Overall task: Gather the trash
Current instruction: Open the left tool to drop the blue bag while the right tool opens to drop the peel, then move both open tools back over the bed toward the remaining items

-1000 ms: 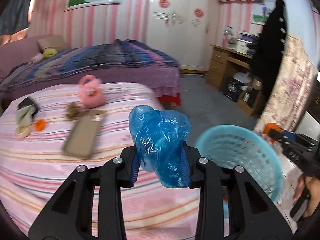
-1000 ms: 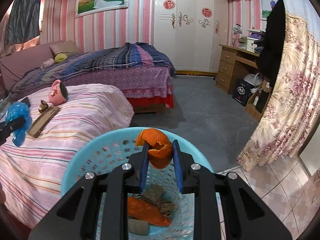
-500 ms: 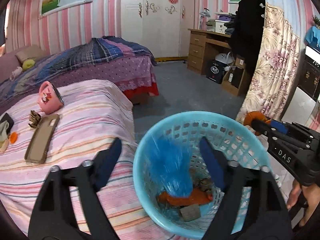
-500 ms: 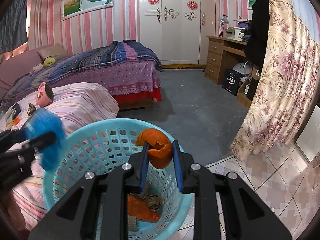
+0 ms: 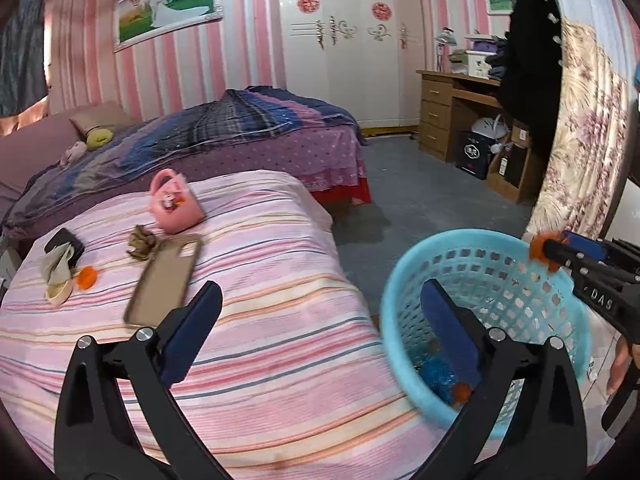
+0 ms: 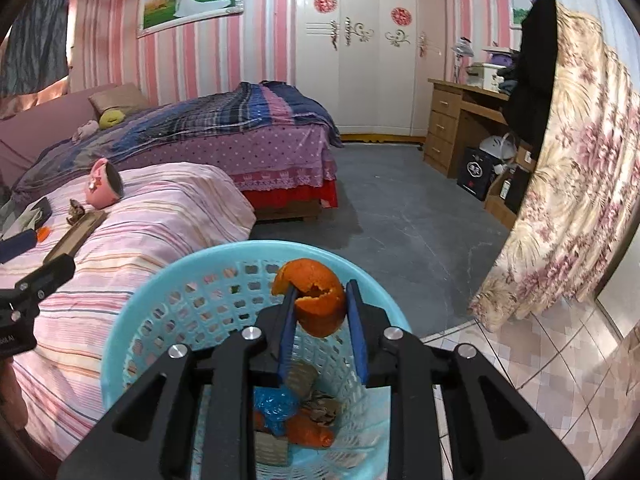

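Trash here is split between the blue basket [image 6: 132, 320] and the striped bed [image 5: 280, 320]. Already lying in the bottom of the basket are a crumpled blue plastic bag [image 6: 276, 404], a strip of orange peel [image 6: 310, 434] and some brownish scraps that are hard to identify. The right claw [image 6: 320, 308] hangs over the basket with a curl of orange peel [image 6: 318, 302] between its jaws; those jaws are opening, and the peel looks about to drop, though it is hard to say whether the pads press on it at this instant. The left claw [image 5: 320, 328] stands wide, its jaws opening to their fullest with nothing between them, poised over the edge of the bed beside the basket rim. Judging by what lies on the bedspread, there is more to collect: a small orange scrap [image 5: 86, 276], a brown crumpled wad [image 5: 140, 242], and a pale folded wrapper or cloth [image 5: 58, 276] next to a dark wallet-like item [image 5: 64, 242]. The phone case [image 5: 164, 280] and the pink toy bag [image 5: 174, 202] are probably not rubbish. So the job seems somewhere past the middle. The room is a bedroom with pink striped walls, a second bed under a plaid blanket [image 6: 224, 120], a white wardrobe [image 5: 344, 60], a wooden desk [image 6: 460, 116], a floral curtain [image 6: 568, 200] and a grey floor [image 6: 400, 216] meeting pale tiles.
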A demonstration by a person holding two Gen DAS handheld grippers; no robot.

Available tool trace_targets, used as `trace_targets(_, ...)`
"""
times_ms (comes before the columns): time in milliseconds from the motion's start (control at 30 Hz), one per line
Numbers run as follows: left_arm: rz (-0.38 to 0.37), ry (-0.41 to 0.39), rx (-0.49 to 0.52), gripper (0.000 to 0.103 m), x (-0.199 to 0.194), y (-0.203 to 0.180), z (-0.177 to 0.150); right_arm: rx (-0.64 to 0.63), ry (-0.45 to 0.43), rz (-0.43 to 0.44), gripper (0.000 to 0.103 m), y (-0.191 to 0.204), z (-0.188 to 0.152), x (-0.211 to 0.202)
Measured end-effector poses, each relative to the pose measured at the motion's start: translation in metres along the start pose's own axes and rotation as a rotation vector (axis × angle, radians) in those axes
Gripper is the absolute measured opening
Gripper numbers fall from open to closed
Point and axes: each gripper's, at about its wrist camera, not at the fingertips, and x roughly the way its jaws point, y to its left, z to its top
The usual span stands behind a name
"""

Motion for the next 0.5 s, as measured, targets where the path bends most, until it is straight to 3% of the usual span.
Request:
trace_targets(67,0.007,-0.006,-0.019,0.096,-0.005,0.010,0.001,0.000,-0.019,0.009,0.058,0.007,0.002,-0.002)
trace_targets(233,0.028,-0.027,-0.046,0.097,-0.018,0.034,0.002,-0.010,-0.037,0.003,0.080,0.023,0.006,-0.002)
trace_targets(500,0.059,-0.041,-0.095,0.097,-0.030,0.075,-0.002,-0.012,-0.038,-0.002,0.095,0.050,0.016,0.002)
